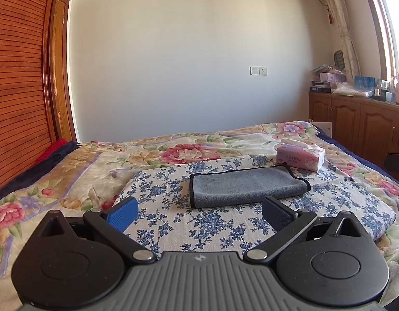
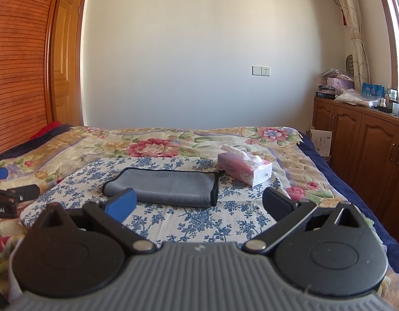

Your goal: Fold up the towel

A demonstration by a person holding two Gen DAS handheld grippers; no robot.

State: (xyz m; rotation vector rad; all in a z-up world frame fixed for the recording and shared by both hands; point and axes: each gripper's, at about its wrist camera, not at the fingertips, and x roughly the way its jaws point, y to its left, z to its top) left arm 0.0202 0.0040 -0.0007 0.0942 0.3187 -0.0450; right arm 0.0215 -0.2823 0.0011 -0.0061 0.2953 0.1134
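Your left gripper point(image 1: 199, 213) has its fingers spread wide and holds nothing; the grey towel point(image 1: 247, 185) lies just ahead of it, slightly right, on the blue-flowered cloth point(image 1: 173, 223) of the bed. Its long axis runs left to right. It looks already folded, thick, black-edged. Your right gripper point(image 2: 200, 204) is also released, the towel ahead and slightly left, about equally near.

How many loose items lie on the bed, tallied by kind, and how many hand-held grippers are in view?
Grey towel, already folded: 1
Pink tissue box: 1
Blue floral cloth under the towel: 1
Hand-held grippers, both open and empty: 2, left hand-held gripper and right hand-held gripper
Total: 5
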